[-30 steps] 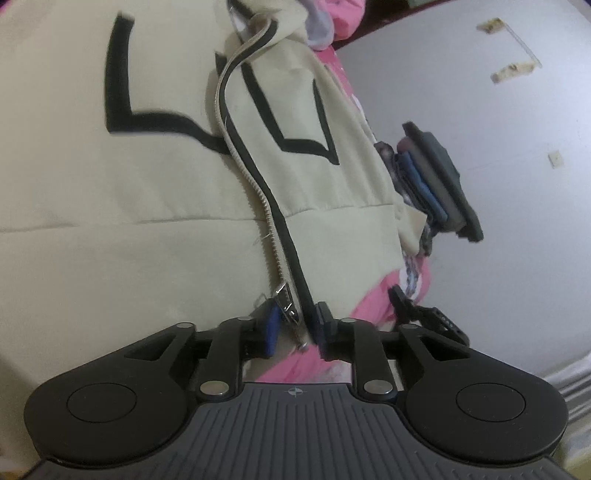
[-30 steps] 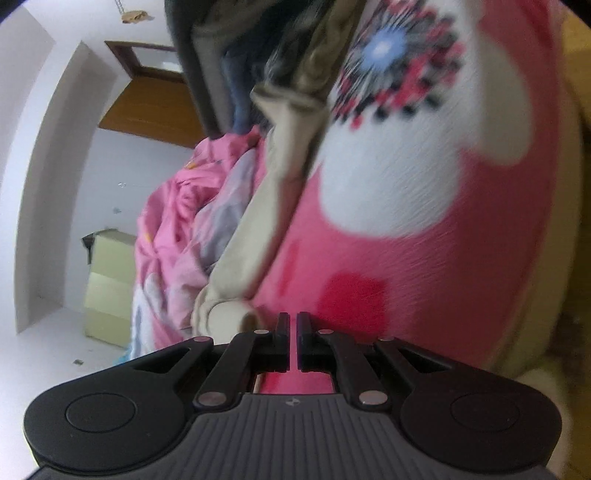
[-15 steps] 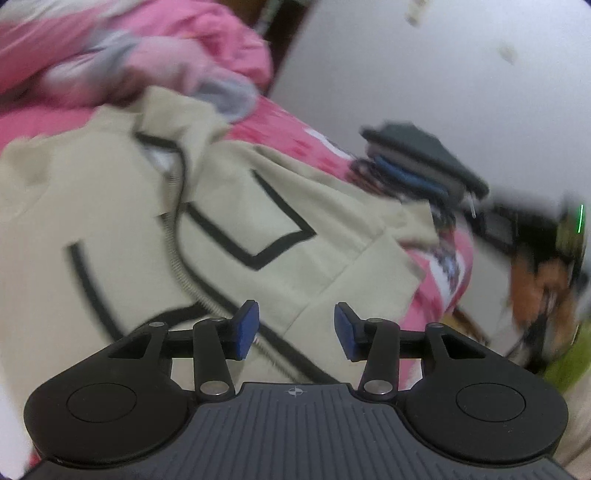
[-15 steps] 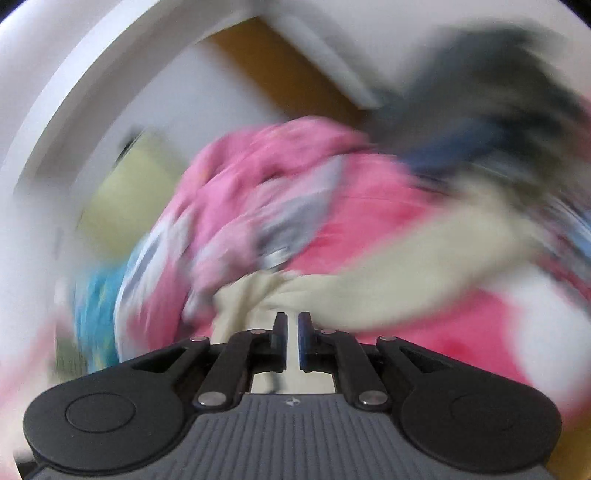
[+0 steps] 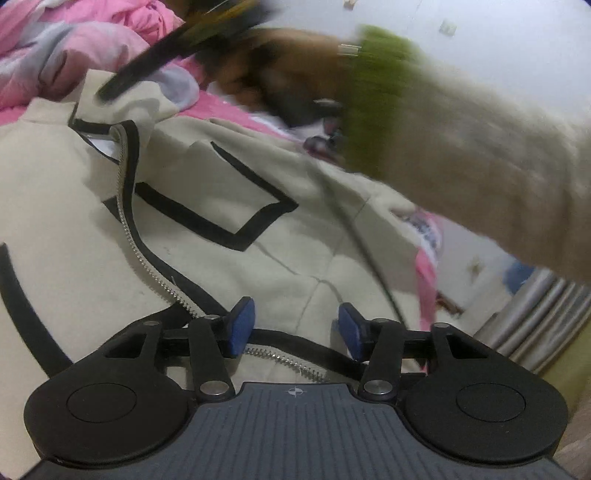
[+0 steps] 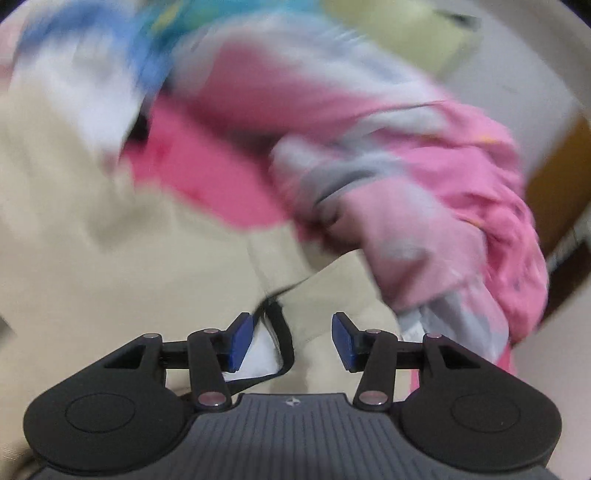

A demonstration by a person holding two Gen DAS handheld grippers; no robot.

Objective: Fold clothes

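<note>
A cream zip-up jacket (image 5: 207, 236) with black trim lies spread on the pink bed; its metal zipper (image 5: 129, 236) curves down its front. My left gripper (image 5: 296, 326) hovers over the jacket's lower front, jaws opening, nothing between the blue pads. A blurred hand and green-cuffed sleeve (image 5: 376, 99) sweep across above the jacket, carrying the other gripper. In the right wrist view my right gripper (image 6: 293, 341) hangs over the jacket's collar area (image 6: 273, 321), jaws opening, pads apart over cream cloth and a black trim edge without pressing on them.
A crumpled pink and grey quilt (image 6: 424, 192) is heaped behind the jacket's collar. Pink bedsheet (image 5: 236, 110) shows past the jacket. A white wall (image 5: 480, 48) stands beyond the bed, and a yellow-green box (image 6: 417, 33) sits blurred at the back.
Both grippers went from shut or nearly shut to open. The left let go of the zipper end and drew back. The right swung fast across the bed to the collar.
</note>
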